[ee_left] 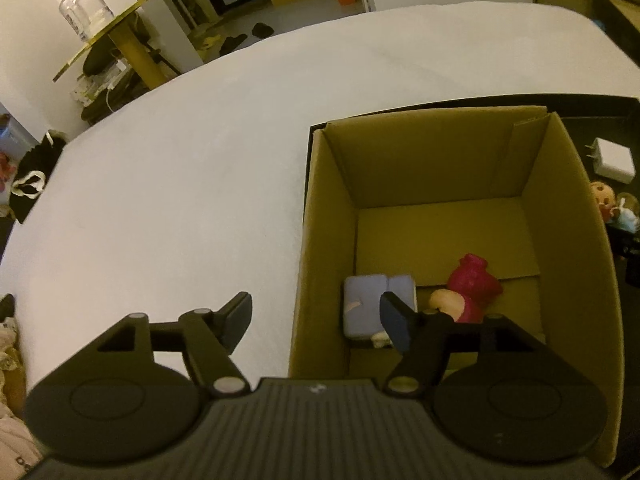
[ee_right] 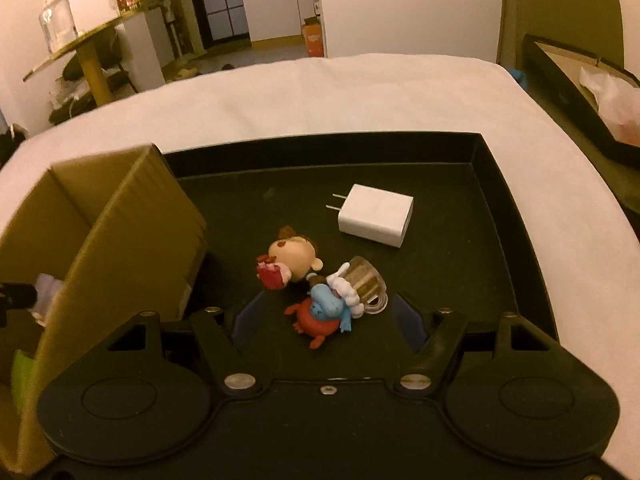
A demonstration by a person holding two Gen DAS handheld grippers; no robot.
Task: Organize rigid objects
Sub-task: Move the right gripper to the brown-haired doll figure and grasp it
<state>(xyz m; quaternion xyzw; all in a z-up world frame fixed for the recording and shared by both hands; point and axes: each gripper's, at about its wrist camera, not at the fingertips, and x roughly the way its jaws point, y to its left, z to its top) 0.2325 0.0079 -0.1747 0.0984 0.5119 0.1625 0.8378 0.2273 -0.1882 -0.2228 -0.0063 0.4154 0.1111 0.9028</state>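
The left tool (ee_left: 316, 316) hangs over the near left edge of a brown cardboard box (ee_left: 332, 208). Its two fingers stand apart and nothing is between them. One finger is outside the box, over the white surface (ee_left: 180, 160), and the other is over the inside of the box. Down in the box lie a small pale blue block (ee_left: 364, 304) and a red and pink toy figure (ee_left: 468, 288), side by side near the front wall.

The right tool (ee_right: 326, 320) is open too. It is low over a black tray (ee_right: 516, 216) that sits on the white surface. Between its fingers, but not pinched by them, lies a little red crab toy (ee_right: 316, 322) with a blue toy (ee_right: 328, 304) on top of it. A tiny clear mug (ee_right: 366, 284) with a white frilly bit lies right against them. A round-headed doll (ee_right: 292, 260) holding a red book lies just behind, touching the pile. A white plug block (ee_right: 376, 220) with two metal pins lies farther back on the tray, apart from the toys. The cardboard box stands in the left part of the tray, close to the doll.

Far behind is a round gold side table (ee_right: 72, 46) with a clear jar (ee_right: 56, 24) on it.
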